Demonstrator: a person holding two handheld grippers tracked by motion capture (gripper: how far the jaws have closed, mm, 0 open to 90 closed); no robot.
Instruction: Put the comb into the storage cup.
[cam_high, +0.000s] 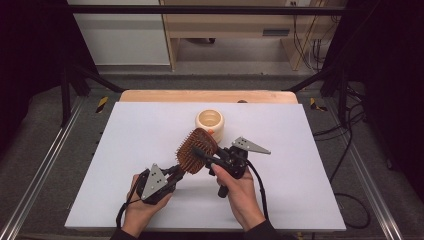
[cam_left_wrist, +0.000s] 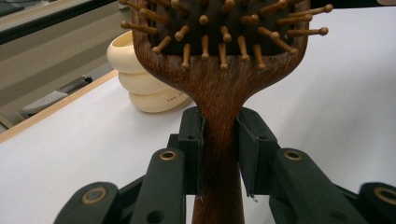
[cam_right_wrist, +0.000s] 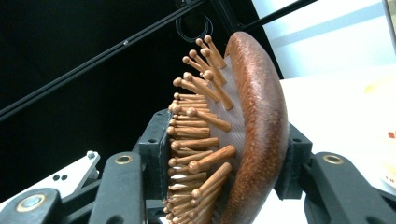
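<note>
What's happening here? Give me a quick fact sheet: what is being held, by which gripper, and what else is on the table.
held object: wooden hairbrush, lifted off the table
left gripper: shut on the brush handle
right gripper: shut across the brush head, one jaw on the bristles, one on the back
also on table: cream ribbed pot, standing just beyond the brush
table: white top, wooden far edge

Wooden hairbrush (cam_high: 196, 150) held off table, bristles up, tilted.
</note>
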